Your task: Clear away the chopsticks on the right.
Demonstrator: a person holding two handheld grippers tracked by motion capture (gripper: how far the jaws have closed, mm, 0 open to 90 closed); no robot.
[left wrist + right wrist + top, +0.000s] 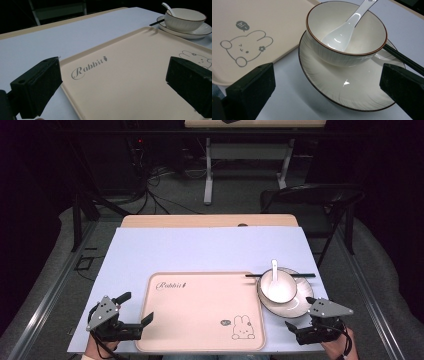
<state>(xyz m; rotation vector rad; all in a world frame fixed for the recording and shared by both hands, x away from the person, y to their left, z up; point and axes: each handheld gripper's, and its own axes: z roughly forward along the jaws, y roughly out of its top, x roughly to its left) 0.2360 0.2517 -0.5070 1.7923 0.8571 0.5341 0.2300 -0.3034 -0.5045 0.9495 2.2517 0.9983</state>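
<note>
The left gripper [131,309] sits at the near left corner of the surface [200,247], its jaws released and spread wide with nothing between them; in the left gripper view they frame the left edge of the pink tray [130,82], one jaw over the lavender cover and the other over the tray's bare floor. The right gripper [299,312] rests at the near right corner, its jaws likewise released and empty, pointing at the plate [352,92] just ahead. The white bowl [344,32] stands on that plate, which lies on the surface just beside the tray's right edge, apart from it by a narrow strip of cover. A white spoon [342,32] leans inside the bowl, handle rising over the far rim. Black chopsticks [280,275] lie across the plate behind the bowl, their tips reaching over the tray's far right corner. The tray is bare apart from its printed rabbit [244,47] and lettering, so nothing blocks either gripper's way. Beyond the surface a dark folding chair [310,200] stands at the far right
</note>
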